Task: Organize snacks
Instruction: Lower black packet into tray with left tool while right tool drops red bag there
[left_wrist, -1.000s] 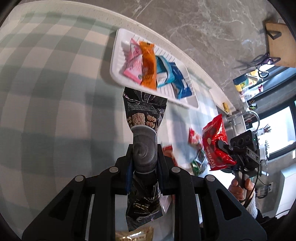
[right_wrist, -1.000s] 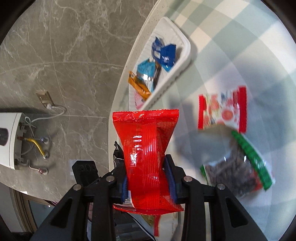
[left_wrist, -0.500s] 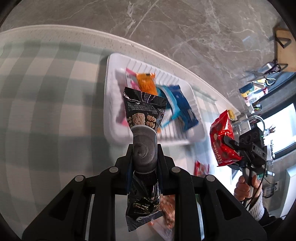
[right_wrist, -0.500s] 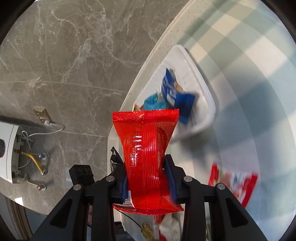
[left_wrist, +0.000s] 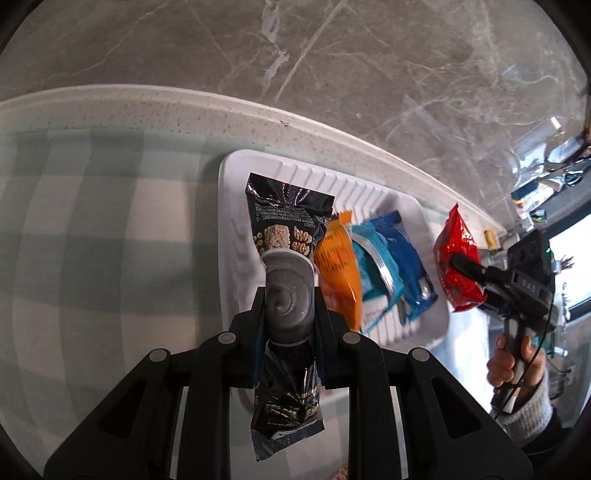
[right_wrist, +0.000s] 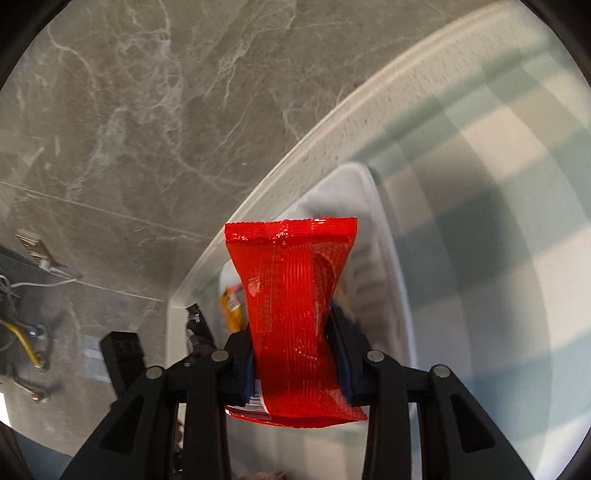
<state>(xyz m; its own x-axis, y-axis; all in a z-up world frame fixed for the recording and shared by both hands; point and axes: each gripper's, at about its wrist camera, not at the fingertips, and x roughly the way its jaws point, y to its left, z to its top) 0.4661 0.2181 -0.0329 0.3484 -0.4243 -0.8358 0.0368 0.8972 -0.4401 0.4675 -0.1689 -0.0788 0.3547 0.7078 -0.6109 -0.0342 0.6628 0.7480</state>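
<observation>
Over the ribbed white tray (left_wrist: 236, 229), seen from the left wrist, the left gripper (left_wrist: 288, 295) has travelled in from the checked cloth (left_wrist: 92, 221), jaws clamped on a glossy black snack packet (left_wrist: 284, 218) beside orange (left_wrist: 338, 269) and blue wrappers (left_wrist: 402, 258); release looks near. From the right wrist, the right gripper (right_wrist: 295, 343) pinches a crinkly red packet (right_wrist: 291, 295), now above the same tray (right_wrist: 384, 258), the loose snacks gone from sight.

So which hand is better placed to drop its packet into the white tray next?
Left, probably. Its black snack packet hangs over the white tray's bare end, while the red packet sits beyond its far rim.
</observation>
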